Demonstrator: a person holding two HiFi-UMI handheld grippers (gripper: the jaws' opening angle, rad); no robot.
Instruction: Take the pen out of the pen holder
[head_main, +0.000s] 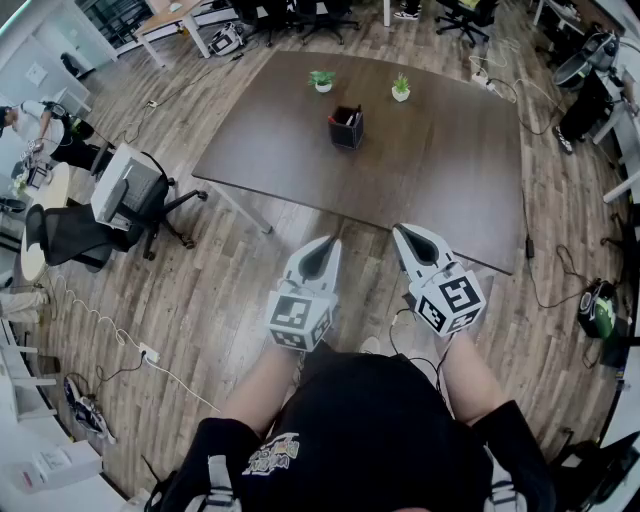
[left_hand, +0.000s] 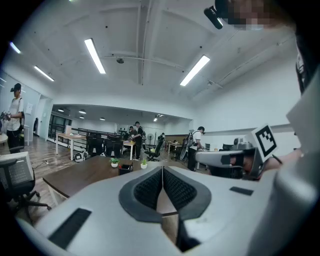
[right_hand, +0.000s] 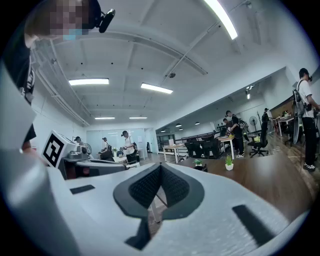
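A black mesh pen holder (head_main: 346, 127) stands on the far half of a dark brown table (head_main: 440, 175), with pens sticking out of its top. It shows small in the left gripper view as the pen holder (left_hand: 125, 167) and in the right gripper view as the pen holder (right_hand: 202, 168). My left gripper (head_main: 330, 240) and right gripper (head_main: 398, 230) hang side by side over the wood floor, short of the table's near edge. Both are shut with nothing between the jaws and point level toward the table.
Two small potted plants (head_main: 322, 80) (head_main: 400, 88) sit behind the pen holder. A grey office chair (head_main: 135, 195) stands left of the table. Cables and a power strip (head_main: 148, 355) lie on the floor. Several people stand at desks far back in the room.
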